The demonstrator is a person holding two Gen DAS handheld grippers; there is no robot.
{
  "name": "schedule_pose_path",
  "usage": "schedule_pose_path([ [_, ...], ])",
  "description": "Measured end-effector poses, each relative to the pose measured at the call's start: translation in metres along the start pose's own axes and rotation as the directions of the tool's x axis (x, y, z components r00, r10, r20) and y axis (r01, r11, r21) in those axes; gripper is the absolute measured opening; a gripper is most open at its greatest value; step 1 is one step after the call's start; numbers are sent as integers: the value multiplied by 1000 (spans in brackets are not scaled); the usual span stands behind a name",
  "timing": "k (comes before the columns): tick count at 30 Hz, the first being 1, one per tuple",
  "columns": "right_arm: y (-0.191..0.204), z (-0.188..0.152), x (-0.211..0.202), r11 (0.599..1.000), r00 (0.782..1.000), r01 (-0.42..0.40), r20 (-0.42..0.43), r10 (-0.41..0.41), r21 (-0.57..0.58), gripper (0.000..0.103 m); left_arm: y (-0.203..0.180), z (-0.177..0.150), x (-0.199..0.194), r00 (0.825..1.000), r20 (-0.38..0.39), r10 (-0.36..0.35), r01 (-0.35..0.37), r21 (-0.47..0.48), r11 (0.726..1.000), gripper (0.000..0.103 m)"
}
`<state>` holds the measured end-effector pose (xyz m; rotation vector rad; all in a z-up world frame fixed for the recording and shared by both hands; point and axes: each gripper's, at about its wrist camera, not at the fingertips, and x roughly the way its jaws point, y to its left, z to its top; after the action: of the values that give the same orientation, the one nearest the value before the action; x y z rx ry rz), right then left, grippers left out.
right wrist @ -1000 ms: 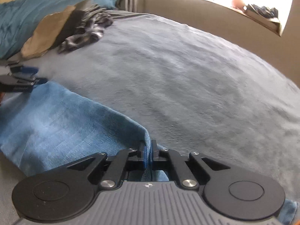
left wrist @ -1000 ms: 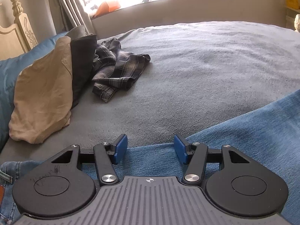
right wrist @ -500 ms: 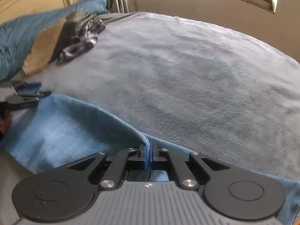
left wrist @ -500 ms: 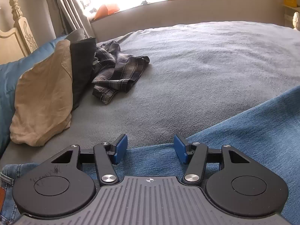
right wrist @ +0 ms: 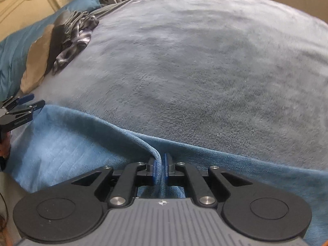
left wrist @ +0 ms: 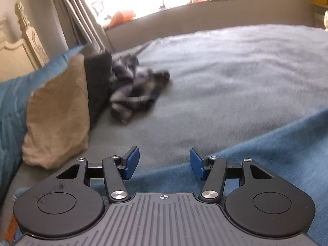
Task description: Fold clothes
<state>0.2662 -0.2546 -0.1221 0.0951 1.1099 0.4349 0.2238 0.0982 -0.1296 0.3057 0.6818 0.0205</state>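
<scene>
The blue jeans point(right wrist: 67, 143) lay spread across the near edge of the bed point(right wrist: 205, 71), on its grey fleecy blanket, and everything else is placed here from them.

At the jeans' far edge, the right gripper point(right wrist: 160, 169) pointed steeply down. A rolled fold of denim ran up between its blue fingers point(right wrist: 155, 169), which were beginning to part; the left pad sat against the fold, while a thin gap showed by the right pad, so the grip looked loose at best.

At the jeans' left end, the left gripper point(left wrist: 164, 163) hovered with its fingers point(left wrist: 132, 162) spread well apart. Denim lay beneath them, not pinched. In the right wrist view the same gripper point(right wrist: 30, 102) appeared at the left margin, its fingertips over the jeans' far left corner, and part of a person's hand showed just below it at the frame edge.

Beyond the jeans, well apart from them toward the head of the bed, a crumpled dark plaid garment point(left wrist: 135, 88) lay on the blanket, blurred in both views. Just left of it a dark cushion point(left wrist: 98, 84) stood leaning, touching a tan cushion point(left wrist: 57, 112), with a teal pillow point(left wrist: 12, 102) behind them. A cream carved headboard point(left wrist: 24, 47) rose behind the pillow. Far past the jeans, a bright windowsill point(left wrist: 174, 8) held small objects too washed out to identify, with curtains point(left wrist: 75, 16) hanging at its left.
</scene>
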Motion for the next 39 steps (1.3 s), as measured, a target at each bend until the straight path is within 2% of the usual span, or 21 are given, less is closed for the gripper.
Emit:
schedule_pose_path([
  [2, -11, 0, -2, 997, 999, -41, -7, 42, 69, 7, -6, 8, -11, 999, 42, -33, 33, 11, 999, 55],
  [4, -17, -1, -3, 992, 997, -72, -9, 73, 107, 12, -21, 15, -21, 991, 67, -114, 112, 29, 993, 55],
  [7, -25, -2, -7, 982, 994, -106, -3, 108, 157, 20, -56, 19, -28, 963, 49, -264, 259, 94, 961, 55],
  [10, -29, -4, -21, 979, 995, -101, 25, 98, 179, 44, -90, 12, -29, 935, -5, -355, 352, 148, 924, 55],
  [11, -30, -6, -29, 980, 996, -86, 40, 81, 177, 48, -98, 8, -28, 931, -21, -364, 362, 158, 918, 55],
  [12, -31, -8, -37, 982, 996, -72, 55, 63, 175, 56, -104, 5, -26, 932, -30, -361, 361, 167, 918, 55],
  [16, -19, -29, -86, 996, 986, 13, 163, -28, 94, 57, -108, 2, -19, 933, -38, -358, 360, 150, 921, 55],
  [18, -4, -46, -106, 999, 981, 33, 189, -38, 30, 57, -106, 3, -17, 929, -45, -367, 370, 126, 921, 55],
  [21, 28, -82, -116, 990, 983, 98, 166, -80, -103, 57, -107, 4, -16, 929, -48, -367, 370, 109, 923, 55],
  [24, 57, -120, -100, 958, 979, 195, 105, -177, -210, 57, -108, 4, -17, 931, -48, -362, 365, 103, 925, 55],
  [27, 67, -149, -71, 920, 962, 267, 32, -270, -287, 56, -108, 5, -18, 932, -49, -359, 362, 99, 927, 55],
  [29, 67, -163, -60, 890, 945, 321, 50, -323, -323, 54, -108, 5, -17, 932, -51, -359, 362, 95, 927, 55],
  [30, 65, -161, -63, 890, 942, 332, 61, -330, -312, 34, -108, 5, -17, 932, -52, -358, 361, 94, 928, 55],
  [31, 63, -159, -65, 890, 938, 343, 72, -338, -301, 6, -108, 5, -17, 933, -52, -356, 359, 94, 928, 55],
  [33, 58, -154, -76, 892, 932, 361, 100, -347, -271, 2, -109, 5, -17, 934, -54, -353, 356, 96, 929, 55],
  [36, 50, -136, -104, 875, 904, 423, 179, -389, -236, 2, -109, 6, -16, 935, -57, -350, 354, 96, 930, 55],
  [39, 26, -110, -138, 892, 889, 431, 231, -395, -133, 2, -110, 7, -15, 936, -58, -348, 352, 96, 931, 55],
])
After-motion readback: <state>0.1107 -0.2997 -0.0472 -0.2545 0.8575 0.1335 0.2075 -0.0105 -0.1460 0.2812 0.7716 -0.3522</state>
